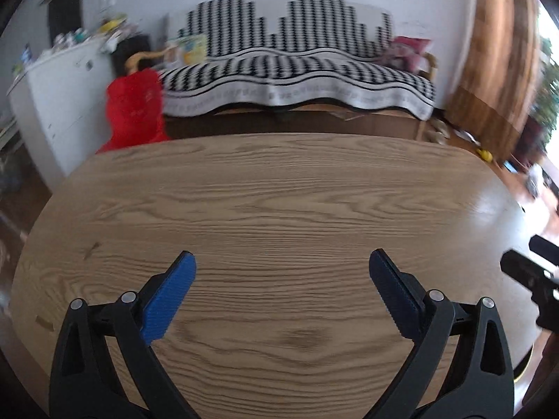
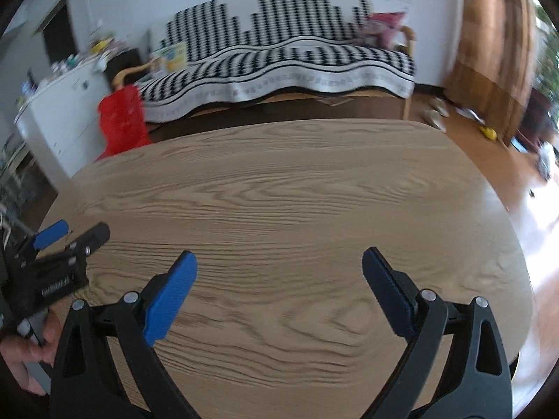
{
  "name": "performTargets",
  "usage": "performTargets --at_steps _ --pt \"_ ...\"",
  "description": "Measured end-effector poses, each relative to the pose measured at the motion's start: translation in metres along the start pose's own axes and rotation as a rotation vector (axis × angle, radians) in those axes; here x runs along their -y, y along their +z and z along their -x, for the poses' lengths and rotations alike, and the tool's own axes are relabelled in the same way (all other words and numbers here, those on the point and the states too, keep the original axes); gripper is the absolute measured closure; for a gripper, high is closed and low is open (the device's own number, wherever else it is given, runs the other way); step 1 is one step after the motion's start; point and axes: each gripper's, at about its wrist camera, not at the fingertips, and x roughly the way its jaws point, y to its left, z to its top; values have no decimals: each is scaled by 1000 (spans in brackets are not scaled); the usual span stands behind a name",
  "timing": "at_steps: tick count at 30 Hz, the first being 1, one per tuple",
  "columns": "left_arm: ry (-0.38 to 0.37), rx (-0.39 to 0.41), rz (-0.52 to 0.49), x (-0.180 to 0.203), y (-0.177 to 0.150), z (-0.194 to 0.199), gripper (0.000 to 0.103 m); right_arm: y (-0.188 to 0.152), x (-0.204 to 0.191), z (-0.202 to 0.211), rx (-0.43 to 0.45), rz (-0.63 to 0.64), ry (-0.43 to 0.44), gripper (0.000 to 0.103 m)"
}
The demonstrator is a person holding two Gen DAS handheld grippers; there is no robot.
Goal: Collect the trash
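Observation:
My left gripper (image 1: 282, 262) is open and empty above the oval wooden table (image 1: 279, 192). My right gripper (image 2: 279, 262) is open and empty above the same table (image 2: 279, 181). The left gripper also shows at the left edge of the right wrist view (image 2: 70, 234), held in a hand. The right gripper's black body shows at the right edge of the left wrist view (image 1: 531, 276). No trash shows on the table top in either view.
A sofa with a black-and-white cover (image 1: 297, 70) stands behind the table. A red bag (image 1: 134, 104) sits on the floor at its left end, beside a white cabinet (image 1: 59, 104). Small items lie on the floor at the right (image 2: 487, 132).

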Motion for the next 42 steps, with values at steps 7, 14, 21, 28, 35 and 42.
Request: performTargets --at_steps 7,14,21,28,35,42 --pt "23 -5 51 -40 4 -9 7 5 -36 -27 -27 47 -2 11" --pt "16 -7 49 -40 5 -12 7 5 -35 -35 -39 34 -10 11" --pt "10 -11 31 -35 5 -14 7 2 -29 -38 -41 38 -1 11" --pt "11 -13 31 -33 6 -14 7 0 -22 -37 -44 29 1 11" --pt "9 -16 24 -27 2 -10 7 -1 -20 -34 -40 26 -2 10" --pt "6 -13 23 -26 1 -7 7 -2 -15 -31 -40 21 -5 10"
